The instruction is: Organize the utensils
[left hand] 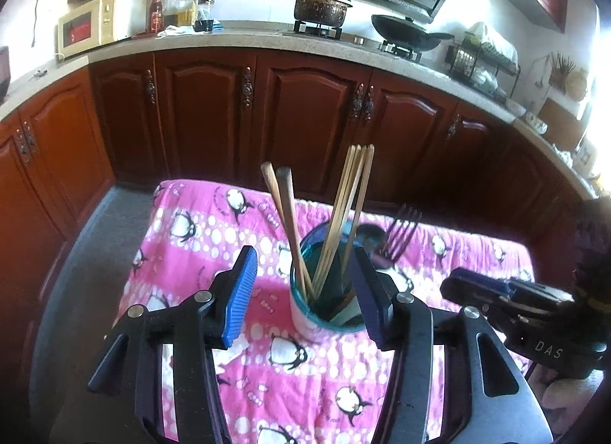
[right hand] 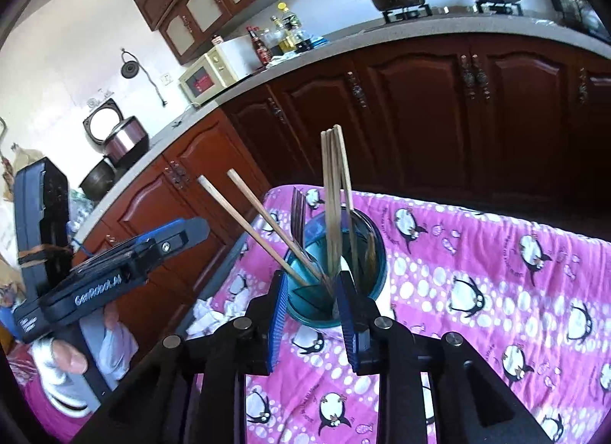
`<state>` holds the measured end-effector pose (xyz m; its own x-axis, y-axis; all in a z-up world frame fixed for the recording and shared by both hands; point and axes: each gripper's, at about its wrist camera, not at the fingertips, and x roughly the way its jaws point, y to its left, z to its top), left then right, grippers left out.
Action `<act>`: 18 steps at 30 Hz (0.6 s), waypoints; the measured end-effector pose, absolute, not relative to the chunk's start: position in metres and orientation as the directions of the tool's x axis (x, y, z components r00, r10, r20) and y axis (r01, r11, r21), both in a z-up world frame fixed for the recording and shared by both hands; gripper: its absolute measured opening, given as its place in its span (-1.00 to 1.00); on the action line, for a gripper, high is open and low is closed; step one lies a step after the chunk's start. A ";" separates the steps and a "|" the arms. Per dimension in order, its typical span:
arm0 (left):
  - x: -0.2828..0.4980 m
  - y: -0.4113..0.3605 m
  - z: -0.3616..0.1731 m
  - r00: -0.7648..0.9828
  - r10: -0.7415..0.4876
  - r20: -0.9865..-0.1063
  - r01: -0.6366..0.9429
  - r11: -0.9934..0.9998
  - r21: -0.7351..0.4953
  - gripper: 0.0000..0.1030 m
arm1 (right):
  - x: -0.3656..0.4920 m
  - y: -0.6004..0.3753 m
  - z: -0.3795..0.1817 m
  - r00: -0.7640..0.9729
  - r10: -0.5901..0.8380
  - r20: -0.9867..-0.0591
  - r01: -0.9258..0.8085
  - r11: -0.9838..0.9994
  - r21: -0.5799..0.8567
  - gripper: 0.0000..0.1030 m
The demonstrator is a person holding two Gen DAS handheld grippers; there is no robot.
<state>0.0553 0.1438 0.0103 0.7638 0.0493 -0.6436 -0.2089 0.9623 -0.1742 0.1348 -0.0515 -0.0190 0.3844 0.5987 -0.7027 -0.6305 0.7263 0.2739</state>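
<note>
We are looking across a table under a pink penguin cloth (left hand: 198, 237), with the teal cup (left hand: 305, 314) standing near its middle. In the left view, our left gripper (left hand: 301, 291) is holding its jaws wide, one pad at each side of the cup, touching nothing. Our right gripper (right hand: 311, 314) is showing a narrower gap, nothing pinched, with the cup just ahead at 12 o'clock. Inside the cup, chopsticks (left hand: 343, 214) are leaning toward 12 and 11 o'clock. A fork (left hand: 399, 234) is poking up at its 2 o'clock rim.
</note>
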 end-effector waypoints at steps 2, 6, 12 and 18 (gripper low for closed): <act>0.050 0.140 0.007 0.761 0.059 -0.646 -0.217 0.962 -0.167 -0.03 | 0.128 -0.051 -0.019 0.411 0.583 -0.701 -0.625 0.740 0.249 -0.51; 0.040 0.135 0.002 0.755 0.076 -0.651 -0.240 0.956 -0.166 -0.03 | 0.114 -0.048 -0.017 0.466 0.541 -0.700 -0.606 0.772 0.193 -0.34; 0.022 0.128 -0.001 0.763 0.109 -0.637 -0.263 0.953 -0.152 -0.03 | 0.100 -0.046 -0.014 0.516 0.507 -0.690 -0.588 0.795 0.145 -0.24; 0.010 0.127 0.002 0.767 0.139 -0.627 -0.286 0.948 -0.140 -0.03 | 0.087 -0.045 -0.005 0.553 0.488 -0.675 -0.575 0.810 0.114 -0.21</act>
<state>0.0101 0.1270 0.0020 0.7668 0.1390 -0.6267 -0.2859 0.9480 -0.1396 0.0874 -0.0448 -0.0054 0.5534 0.4876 -0.6753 -0.5748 0.8103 0.1140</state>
